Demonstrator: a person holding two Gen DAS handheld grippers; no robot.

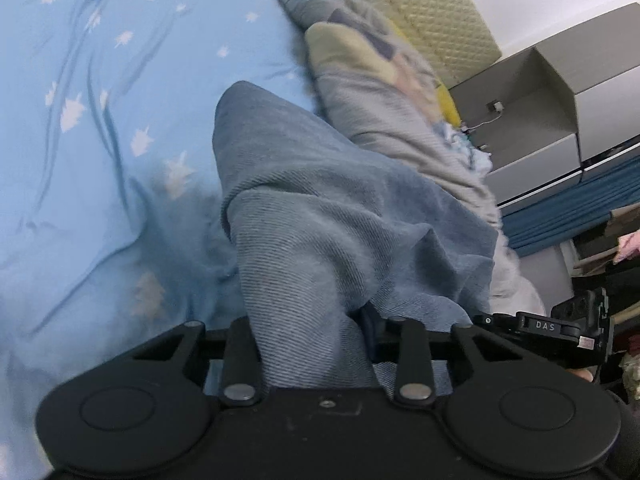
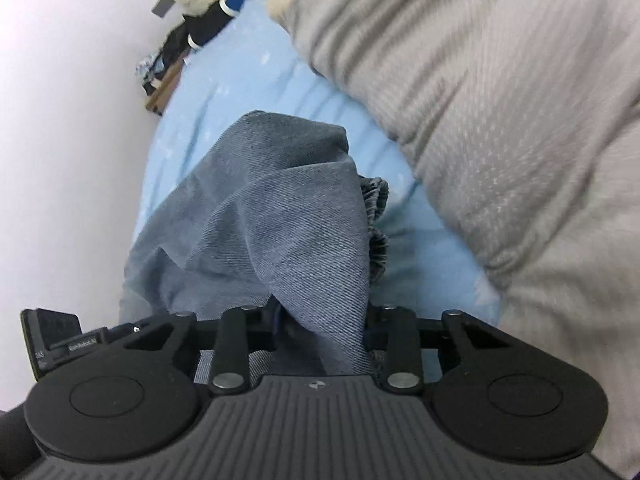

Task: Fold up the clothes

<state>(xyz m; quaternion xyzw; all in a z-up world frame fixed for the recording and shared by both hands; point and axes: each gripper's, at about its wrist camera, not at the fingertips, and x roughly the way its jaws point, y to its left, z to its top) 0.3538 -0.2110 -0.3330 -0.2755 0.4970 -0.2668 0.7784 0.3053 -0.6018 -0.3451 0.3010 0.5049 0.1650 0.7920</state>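
A blue denim garment (image 1: pixel 320 224) hangs bunched over a light blue bed sheet (image 1: pixel 100 120). My left gripper (image 1: pixel 316 340) is shut on a fold of it; the cloth drapes over the jaws and hides the fingertips. In the right wrist view the same denim garment (image 2: pixel 276 232) rises from my right gripper (image 2: pixel 320 336), which is shut on another part of it. A gathered elastic edge (image 2: pixel 378 216) shows at the cloth's right side. The other gripper's body (image 1: pixel 560 332) shows at the right of the left wrist view.
A grey blanket (image 2: pixel 500 120) lies heaped to the right on the bed, also in the left wrist view (image 1: pixel 380 92). A quilted cream headboard (image 1: pixel 432 12) and grey boxes (image 1: pixel 552 100) stand beyond. A white wall (image 2: pixel 60 160) borders the bed's left edge, with dark items (image 2: pixel 184 44) by it.
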